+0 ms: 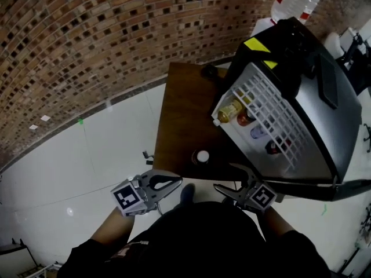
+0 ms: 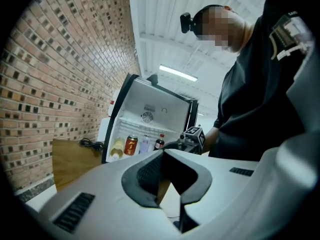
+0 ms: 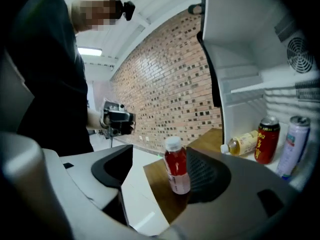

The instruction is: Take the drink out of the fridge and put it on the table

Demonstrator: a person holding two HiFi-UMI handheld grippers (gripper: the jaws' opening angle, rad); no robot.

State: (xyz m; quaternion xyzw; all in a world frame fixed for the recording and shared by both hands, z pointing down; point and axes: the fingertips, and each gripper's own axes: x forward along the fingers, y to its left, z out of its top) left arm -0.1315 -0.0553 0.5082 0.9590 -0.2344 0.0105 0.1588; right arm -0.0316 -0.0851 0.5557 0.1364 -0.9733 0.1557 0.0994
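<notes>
A red drink bottle (image 1: 202,157) with a white cap stands upright on the brown table (image 1: 179,114), close to its near edge. In the right gripper view the bottle (image 3: 176,173) stands between the open jaws of my right gripper (image 3: 160,164), close to the right pad, and neither pad presses on it. From the head view that gripper (image 1: 227,178) hangs just off the table edge, a little short of the bottle. My left gripper (image 1: 177,182) is held low at the left, its jaws closed with nothing in them (image 2: 164,156).
The small fridge (image 1: 313,97) stands open on the table's right side. Inside are a yellow bottle (image 3: 243,143), a red can (image 3: 267,140) and a silver can (image 3: 292,146). A black cable (image 1: 208,71) lies at the table's back. A brick wall rises behind.
</notes>
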